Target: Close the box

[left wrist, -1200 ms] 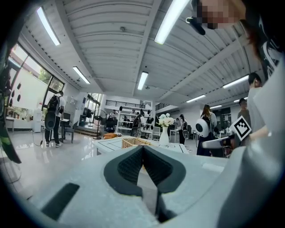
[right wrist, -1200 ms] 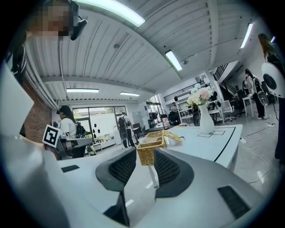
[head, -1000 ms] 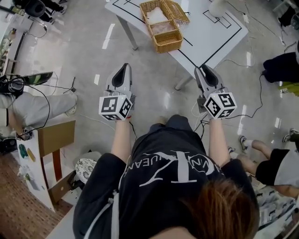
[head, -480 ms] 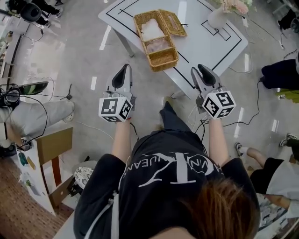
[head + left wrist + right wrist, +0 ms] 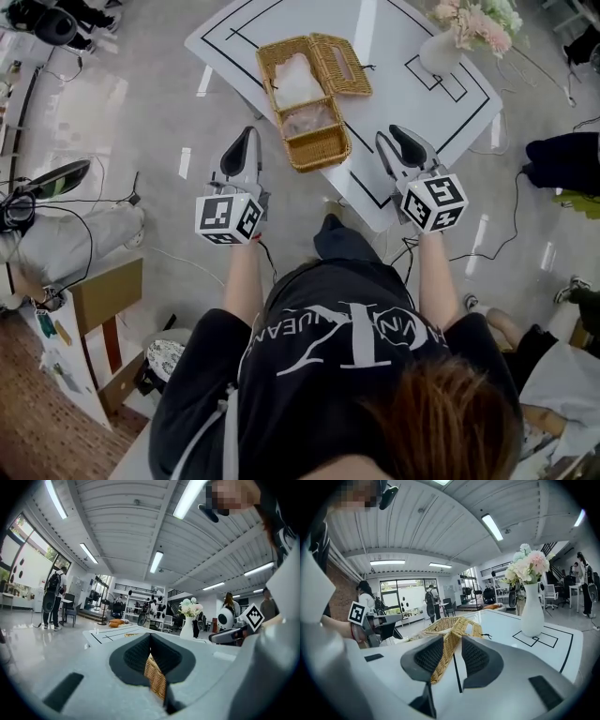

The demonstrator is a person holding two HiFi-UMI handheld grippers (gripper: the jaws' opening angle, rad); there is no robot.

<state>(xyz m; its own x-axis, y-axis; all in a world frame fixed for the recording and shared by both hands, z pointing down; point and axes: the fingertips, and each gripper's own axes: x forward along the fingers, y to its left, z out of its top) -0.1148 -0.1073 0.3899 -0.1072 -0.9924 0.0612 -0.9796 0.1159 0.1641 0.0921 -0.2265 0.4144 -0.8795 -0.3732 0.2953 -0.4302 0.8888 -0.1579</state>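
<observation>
An open wicker box stands on the white table with black lines, near the table's closest corner. Its lid lies folded back to the right, and pale wrapped things lie inside. My left gripper hangs over the floor just left of the box, shut with nothing in it. My right gripper hovers over the table's edge, right of the box, open and empty. The left gripper shows wicker close behind its jaws. Past the right gripper I see the box.
A white vase of flowers stands at the table's far right, also in the right gripper view as a vase. Cables trail over the floor. A wooden board stands at the left. People sit at the right.
The person has stepped toward the table. The box and table have come nearer, now level with both grippers. The jaws of both grippers stand as before.
</observation>
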